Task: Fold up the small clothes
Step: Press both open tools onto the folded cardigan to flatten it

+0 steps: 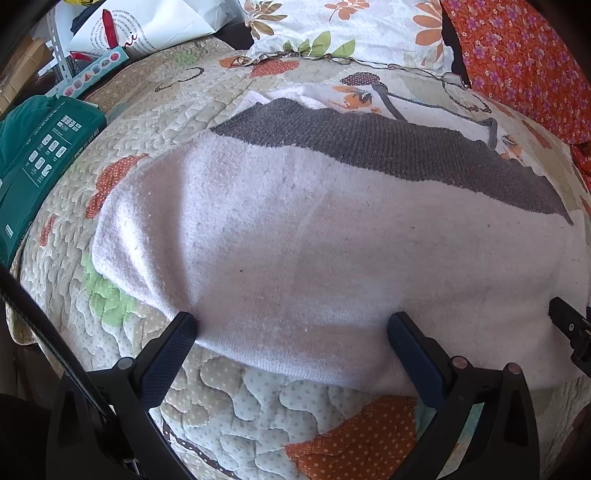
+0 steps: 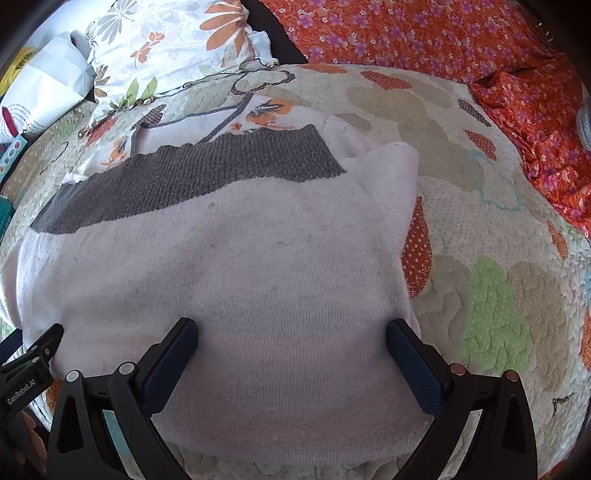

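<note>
A small white knit garment [image 1: 314,236] with a grey band [image 1: 388,147] along its far edge lies flat on the quilt; it also shows in the right wrist view [image 2: 240,273], with the grey band [image 2: 184,184] at the far left. My left gripper [image 1: 293,326] is open, its fingers wide apart over the garment's near left edge. My right gripper [image 2: 291,332] is open over the garment's near right part. The right gripper's tip shows at the right edge of the left wrist view [image 1: 570,328]. The left gripper shows at the left edge of the right wrist view [image 2: 33,354].
A patterned quilt [image 2: 498,258] covers the bed. A floral pillow [image 1: 351,29] and orange floral cloth [image 2: 443,40] lie at the back. A green box [image 1: 44,155] and a white paper bag [image 1: 155,26] sit at the far left.
</note>
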A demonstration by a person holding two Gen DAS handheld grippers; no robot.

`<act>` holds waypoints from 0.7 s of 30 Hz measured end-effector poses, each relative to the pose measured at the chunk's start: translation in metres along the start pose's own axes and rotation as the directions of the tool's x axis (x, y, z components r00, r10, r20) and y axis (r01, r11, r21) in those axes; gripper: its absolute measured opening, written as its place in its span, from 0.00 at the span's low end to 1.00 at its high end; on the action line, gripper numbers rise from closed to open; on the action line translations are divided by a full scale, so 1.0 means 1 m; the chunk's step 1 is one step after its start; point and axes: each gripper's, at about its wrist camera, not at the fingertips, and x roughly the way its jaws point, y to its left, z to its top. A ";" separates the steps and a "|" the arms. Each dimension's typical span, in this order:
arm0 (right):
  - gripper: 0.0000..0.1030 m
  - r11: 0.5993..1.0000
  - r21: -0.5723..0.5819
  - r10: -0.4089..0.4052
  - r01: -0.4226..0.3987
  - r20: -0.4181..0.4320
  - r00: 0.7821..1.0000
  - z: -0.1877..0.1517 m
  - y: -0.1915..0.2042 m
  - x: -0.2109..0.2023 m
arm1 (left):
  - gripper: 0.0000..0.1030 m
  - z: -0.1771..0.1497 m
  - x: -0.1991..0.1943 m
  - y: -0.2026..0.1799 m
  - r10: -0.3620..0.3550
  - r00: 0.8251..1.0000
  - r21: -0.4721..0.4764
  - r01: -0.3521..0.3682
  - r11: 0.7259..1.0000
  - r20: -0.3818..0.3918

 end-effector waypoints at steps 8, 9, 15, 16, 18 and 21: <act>1.00 1.000 -0.007 0.003 -0.003 -0.006 1.000 0.000 0.001 0.001 | 1.00 0.004 0.001 0.002 -0.019 0.999 -0.005 0.019 1.000 -0.032; 1.00 1.000 -0.003 0.005 -0.005 -0.001 1.000 -0.001 0.000 0.000 | 1.00 0.004 0.002 0.003 -0.021 0.999 -0.003 0.021 1.000 -0.032; 1.00 1.000 0.024 0.005 -0.006 0.048 0.999 -0.005 0.000 -0.002 | 1.00 0.001 0.000 0.001 -0.009 1.000 0.000 0.009 1.000 0.002; 1.00 1.000 0.025 0.006 -0.008 0.048 0.999 -0.005 -0.001 -0.002 | 1.00 0.000 -0.001 0.000 -0.007 1.000 -0.002 0.007 1.000 0.010; 1.00 1.000 0.028 0.011 -0.013 0.050 0.999 -0.005 -0.001 -0.002 | 1.00 -0.002 -0.002 0.001 -0.008 1.000 -0.004 0.008 1.000 0.020; 1.00 0.999 0.030 0.011 -0.013 0.049 0.999 -0.005 -0.001 -0.002 | 1.00 -0.001 -0.001 0.003 -0.023 1.000 -0.009 0.023 1.000 0.014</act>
